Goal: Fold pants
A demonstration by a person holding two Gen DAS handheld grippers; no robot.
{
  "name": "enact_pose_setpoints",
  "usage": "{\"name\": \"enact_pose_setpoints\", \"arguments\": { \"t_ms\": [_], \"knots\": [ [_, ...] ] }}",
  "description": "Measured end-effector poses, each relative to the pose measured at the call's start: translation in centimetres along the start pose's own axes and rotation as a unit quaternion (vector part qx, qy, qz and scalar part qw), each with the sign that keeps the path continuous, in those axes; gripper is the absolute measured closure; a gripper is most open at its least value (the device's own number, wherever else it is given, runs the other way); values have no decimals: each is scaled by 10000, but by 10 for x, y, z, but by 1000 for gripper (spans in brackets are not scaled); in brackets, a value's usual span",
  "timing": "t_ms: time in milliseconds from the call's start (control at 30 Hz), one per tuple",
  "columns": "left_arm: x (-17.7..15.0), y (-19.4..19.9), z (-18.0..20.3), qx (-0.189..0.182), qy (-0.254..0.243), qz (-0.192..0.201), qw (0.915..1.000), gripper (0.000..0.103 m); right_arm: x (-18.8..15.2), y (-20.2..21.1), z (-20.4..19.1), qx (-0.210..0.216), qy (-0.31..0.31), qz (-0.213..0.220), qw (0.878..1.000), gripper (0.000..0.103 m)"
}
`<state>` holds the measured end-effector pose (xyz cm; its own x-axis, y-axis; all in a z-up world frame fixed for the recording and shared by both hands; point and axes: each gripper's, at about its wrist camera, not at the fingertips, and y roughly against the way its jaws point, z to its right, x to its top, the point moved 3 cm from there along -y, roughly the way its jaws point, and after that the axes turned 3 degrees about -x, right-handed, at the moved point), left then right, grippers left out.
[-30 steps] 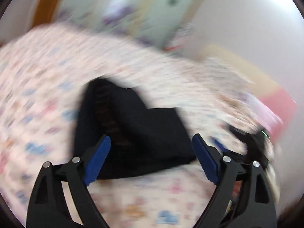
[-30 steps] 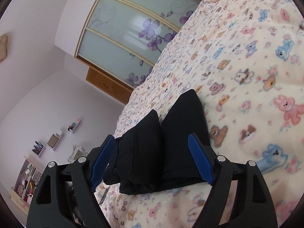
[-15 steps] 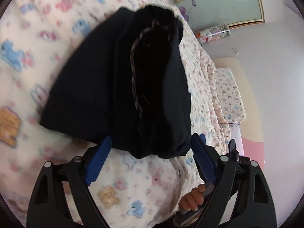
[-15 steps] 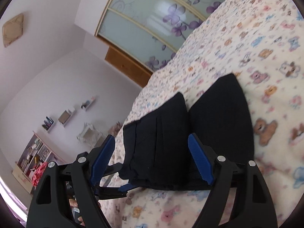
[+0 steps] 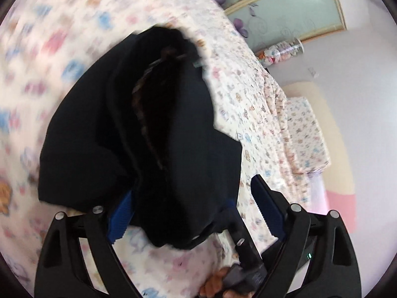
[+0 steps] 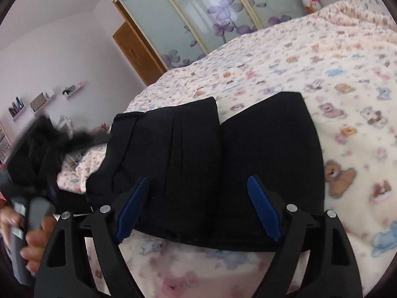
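Observation:
The black pants (image 5: 153, 134) lie folded into a thick bundle on the bed, with the waistband opening showing a brown lining on top. My left gripper (image 5: 196, 213) is open, its blue-padded fingers straddling the near end of the bundle; the fabric covers part of the left finger. In the right wrist view the pants (image 6: 223, 164) show as two folded halves side by side. My right gripper (image 6: 198, 211) is open with its fingers over the near edge of the bundle.
The bedspread (image 6: 335, 79) is cream with a teddy-bear print. A pillow (image 5: 302, 134) lies at the head of the bed. Sliding wardrobe doors (image 6: 211, 17) with purple flowers and a wooden door stand behind. Wall shelves (image 6: 37, 101) are at left.
Both grippers have moved closer to the folded pants. The left gripper's fingers now reach around the bundle's near end; the right view has swung level with the bed.

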<state>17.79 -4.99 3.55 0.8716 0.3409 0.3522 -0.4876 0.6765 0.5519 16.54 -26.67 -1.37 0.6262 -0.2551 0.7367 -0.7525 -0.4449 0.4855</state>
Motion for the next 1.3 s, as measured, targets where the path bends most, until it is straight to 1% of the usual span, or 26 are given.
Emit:
{"name": "enact_pose_setpoints", "arguments": {
  "t_ms": [100, 167, 200, 267, 333, 367, 400, 433, 500, 533, 567, 633, 667, 700, 733, 767, 800, 867, 933, 1033, 1133, 1167, 1200, 1233, 1267, 1300],
  "knots": [
    [4, -7, 40, 262, -641, 192, 9974, 13, -2, 6, 11, 188, -375, -3, 9991, 19],
    [1, -14, 63, 318, -959, 238, 9946, 12, -2, 5, 17, 236, -573, -58, 9981, 19],
    [0, -14, 66, 366, -1059, 232, 9934, 12, -3, 6, 20, 278, -670, -62, 9973, 19],
    [-7, -22, 86, 500, -1399, 196, 9887, 11, -2, 8, 28, 356, -934, -80, 9950, 19],
    [-14, -29, 100, 593, -1785, 125, 9821, 11, -4, 11, 42, 502, -1423, -121, 9885, 19],
    [-19, -34, 108, 690, -2104, 24, 9752, 11, -5, 13, 48, 543, -1659, -109, 9846, 19],
    [-26, -39, 116, 890, -2482, -122, 9645, 11, -8, 18, 54, 617, -1883, -92, 9801, 19],
    [-35, -53, 126, 987, -2759, -236, 9558, 10, -10, 20, 57, 667, -2000, -130, 9774, 19],
    [-51, -63, 133, 1281, -3421, -518, 9295, 10, -15, 22, 62, 720, -2167, -253, 9733, 19],
    [-52, -63, 134, 1346, -3494, -544, 9257, 10, -17, 24, 63, 807, -2184, -295, 9721, 19],
    [-53, -59, 130, 1326, -3418, -535, 9288, 10, -18, 26, 63, 819, -2176, -326, 9720, 19],
    [-45, -43, 107, 1087, -2955, -511, 9478, 10, -18, 31, 58, 725, -1977, -346, 9770, 19],
    [-40, -36, 97, 935, -2680, -506, 9575, 10, -18, 34, 50, 542, -1681, -355, 9836, 19],
    [-34, -32, 87, 849, -2459, -519, 9642, 10, -18, 38, 43, 429, -1390, -353, 9887, 19],
    [-31, -31, 82, 817, -2365, -550, 9666, 10, -17, 39, 33, 260, -998, -353, 9940, 19],
    [-30, -27, 76, 778, -2277, -565, 9690, 10, -17, 42, 18, -149, -421, -269, 9986, 19],
    [-29, -21, 71, 739, -2187, -568, 9713, 10, -18, 45, 8, -503, 7, -141, 9986, 19],
    [-30, -10, 59, 692, -2001, -517, 9760, 9, -22, 47, -9, -983, 699, 26, 9927, 19],
    [-31, 3, 42, 779, -1802, -360, 9799, 8, -26, 47, -20, -1184, 1086, 104, 9869, 19],
    [-32, 34, 6, 1052, -1444, 117, 9838, 8, -31, 40, -36, -1487, 1676, 180, 9744, 19],
    [-32, 67, -40, 1326, -826, 574, 9860, 8, -32, 26, -48, -1589, 2133, 167, 9638, 19],
    [-30, 79, -53, 1223, -622, 743, 9877, 8, -34, 25, -53, -1597, 2297, 159, 9599, 19],
    [-27, 89, -60, 968, -502, 868, 9902, 8, -35, 25, -57, -1604, 2399, 199, 9573, 19],
    [-25, 95, -61, 654, -466, 934, 9924, 8, -37, 26, -62, -1596, 2535, 275, 9537, 16],
    [-23, 98, -59, 293, -488, 956, 9938, 8, -37, 25, -65, -1607, 2645, 340, 9503, 11],
    [-22, 98, -52, -30, -574, 933, 9940, 8, -39, 25, -70, -1674, 2835, 455, 9432, 8]
  ]
}}
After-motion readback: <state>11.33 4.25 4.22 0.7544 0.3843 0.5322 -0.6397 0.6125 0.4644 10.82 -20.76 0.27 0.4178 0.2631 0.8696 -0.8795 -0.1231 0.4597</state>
